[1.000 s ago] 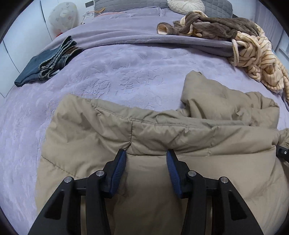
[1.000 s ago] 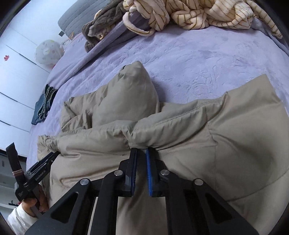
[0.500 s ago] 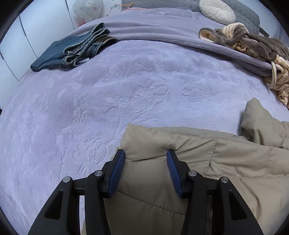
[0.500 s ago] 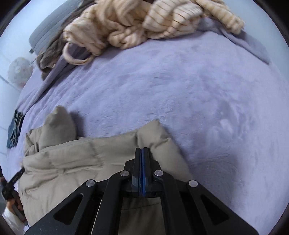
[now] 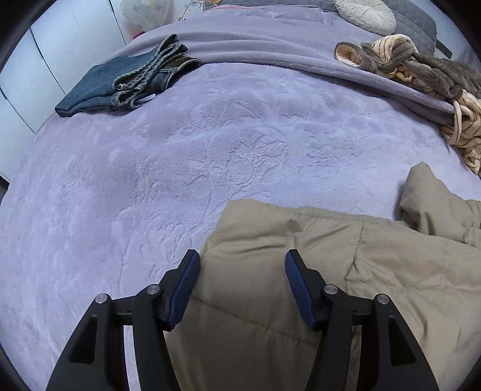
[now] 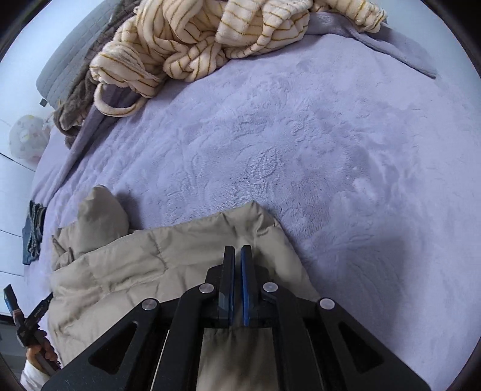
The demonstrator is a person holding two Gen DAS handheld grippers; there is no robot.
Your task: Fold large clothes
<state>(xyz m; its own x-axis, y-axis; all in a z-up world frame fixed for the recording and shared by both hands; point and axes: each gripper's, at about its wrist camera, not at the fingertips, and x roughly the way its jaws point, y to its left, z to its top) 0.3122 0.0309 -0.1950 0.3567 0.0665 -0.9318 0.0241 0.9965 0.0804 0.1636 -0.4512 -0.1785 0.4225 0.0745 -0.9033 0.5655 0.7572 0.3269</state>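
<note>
A beige padded jacket [image 5: 375,270] lies spread on the lilac bed cover [image 5: 150,180]. My left gripper [image 5: 241,254] hangs over the jacket's left end. Its jaws are opening and stand wide, with fabric below them and neither pad pressing on it. In the right wrist view the jacket [image 6: 135,264] ends in a corner just past my right gripper [image 6: 237,248]. Those jaws are opening too, parted by a thin slit in which I see no fabric. A bunched part of the jacket [image 6: 102,210] sticks up at the far side.
Folded jeans [image 5: 120,87] lie at the far left of the bed. A striped cream robe [image 6: 195,39] and a brown fleece garment [image 5: 421,66] are heaped at the far right, near a round cushion [image 5: 365,12]. A person's hand [image 6: 36,353] shows at lower left.
Both grippers have slid apart along the jacket: the left to its left end, the right to its right corner. The left jaws have widened. The right jaws closed fully, then parted slightly.
</note>
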